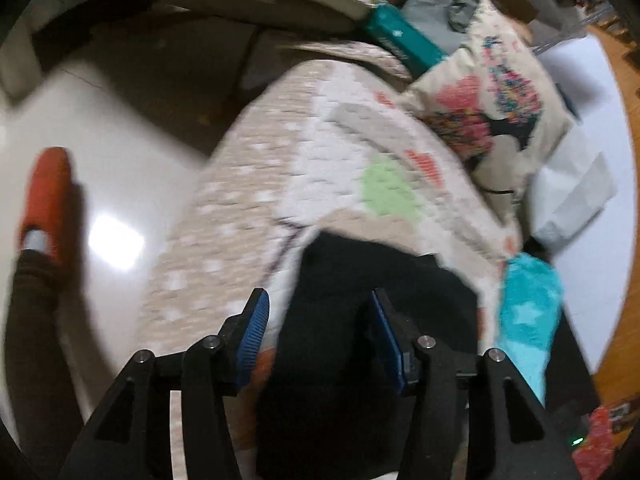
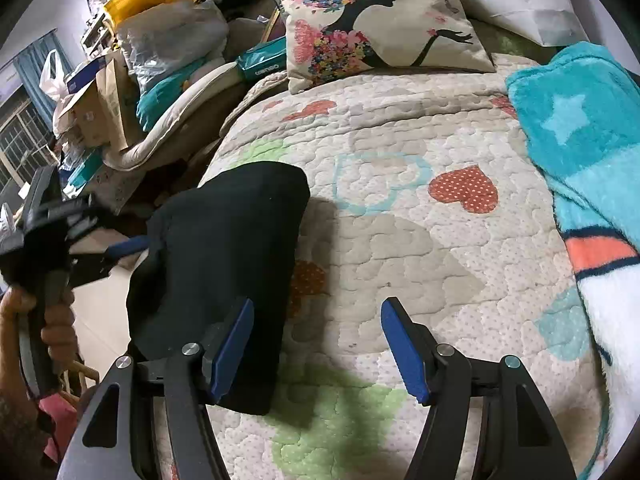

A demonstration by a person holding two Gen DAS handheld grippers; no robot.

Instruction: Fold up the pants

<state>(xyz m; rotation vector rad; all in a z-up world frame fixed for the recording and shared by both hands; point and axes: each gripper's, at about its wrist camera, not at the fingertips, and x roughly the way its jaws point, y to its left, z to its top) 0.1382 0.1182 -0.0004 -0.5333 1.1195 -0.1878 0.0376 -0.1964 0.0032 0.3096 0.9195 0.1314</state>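
The black pants (image 2: 224, 264) lie folded in a thick bundle on the left part of the quilted bedspread (image 2: 400, 248), their left side reaching past the bed's edge. My left gripper (image 2: 60, 236) comes in from the left, held by a hand, and one blue finger (image 2: 128, 246) touches the bunched left edge of the cloth. In the blurred left wrist view the left gripper (image 1: 318, 296) has its jaws apart with the pants (image 1: 360, 340) between them, and the left pad (image 1: 254, 328) stands clear of the cloth. My right gripper (image 2: 317, 304) hangs open over the quilt, its left finger (image 2: 232, 344) above the pants' near corner.
A floral silhouette pillow (image 2: 380, 20) lies at the head of the bed, and a teal star blanket (image 2: 580, 128) runs along the right side. Bags and boxes (image 2: 160, 40) are piled beyond the left edge. A person's leg with a red slipper (image 1: 46, 196) stands on the pale floor.
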